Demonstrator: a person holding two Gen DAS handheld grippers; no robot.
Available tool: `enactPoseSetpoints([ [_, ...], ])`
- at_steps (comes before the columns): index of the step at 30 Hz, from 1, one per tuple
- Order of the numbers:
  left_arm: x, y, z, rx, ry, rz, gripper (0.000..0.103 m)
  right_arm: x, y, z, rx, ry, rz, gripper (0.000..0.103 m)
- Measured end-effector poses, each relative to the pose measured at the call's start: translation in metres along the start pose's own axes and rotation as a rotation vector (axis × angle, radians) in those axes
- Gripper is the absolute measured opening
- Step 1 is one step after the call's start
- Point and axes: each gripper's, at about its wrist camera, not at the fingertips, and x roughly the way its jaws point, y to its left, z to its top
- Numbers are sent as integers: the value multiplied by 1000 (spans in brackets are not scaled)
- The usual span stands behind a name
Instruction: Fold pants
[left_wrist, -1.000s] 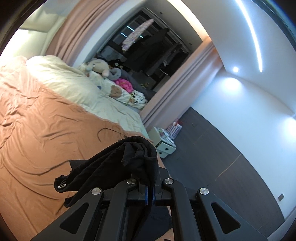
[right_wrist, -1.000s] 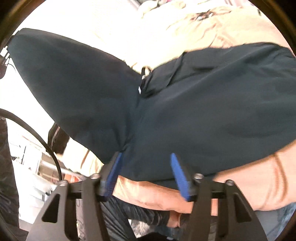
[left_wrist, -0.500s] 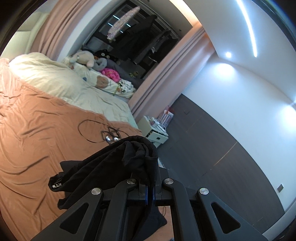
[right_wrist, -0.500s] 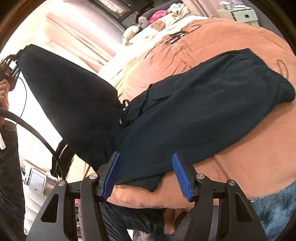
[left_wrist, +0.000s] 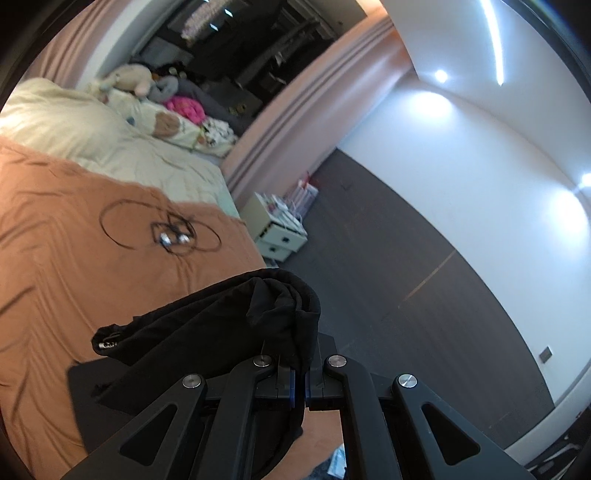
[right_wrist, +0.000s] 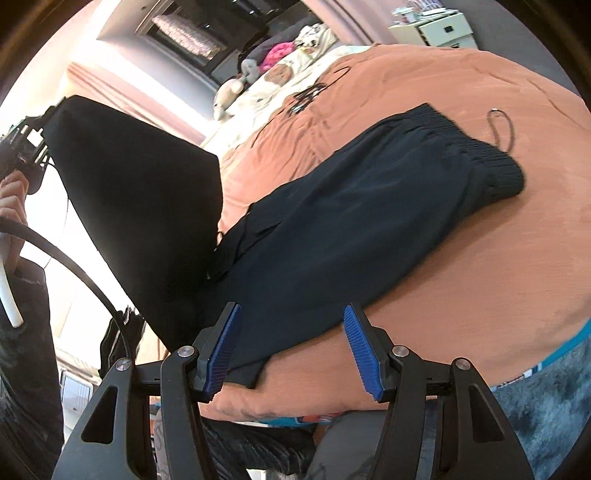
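Black pants (right_wrist: 351, 221) lie across the orange bedspread (right_wrist: 480, 277), ribbed waistband (right_wrist: 495, 162) to the right. One leg (right_wrist: 140, 206) is lifted off the bed at the left, its end pinched in my left gripper (right_wrist: 27, 142), which a hand (right_wrist: 11, 199) holds. In the left wrist view that gripper (left_wrist: 300, 382) is shut on bunched black fabric (left_wrist: 229, 325) that drapes over its fingers. My right gripper (right_wrist: 291, 347) is open at the bed's near edge. The pants' near hem lies between its blue pads (right_wrist: 221, 347), and neither pad presses on it.
A tangled black cable with earphones (left_wrist: 170, 232) lies on the bedspread (left_wrist: 55, 277). A thin cord loop (right_wrist: 502, 129) sits beside the waistband. Pillows and stuffed toys (left_wrist: 136, 79) are at the bed's head. A white nightstand (left_wrist: 275, 230) stands on the dark floor (left_wrist: 406, 295).
My left gripper has carried the pinched leg sideways along the bed, bringing the cable into its view. The right gripper's view swung and pulled back, so more of the pants shows.
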Motion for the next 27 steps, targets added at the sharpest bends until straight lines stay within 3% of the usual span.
enactPoseSetpoints([
  [12,106,15,-46,-75,173,-40,2,-41,-26,-6,72,-25,-67,56],
  [27,199,-23,-137,-26,410,-80,5,-89,-49,-18,134,-44,-130,56],
])
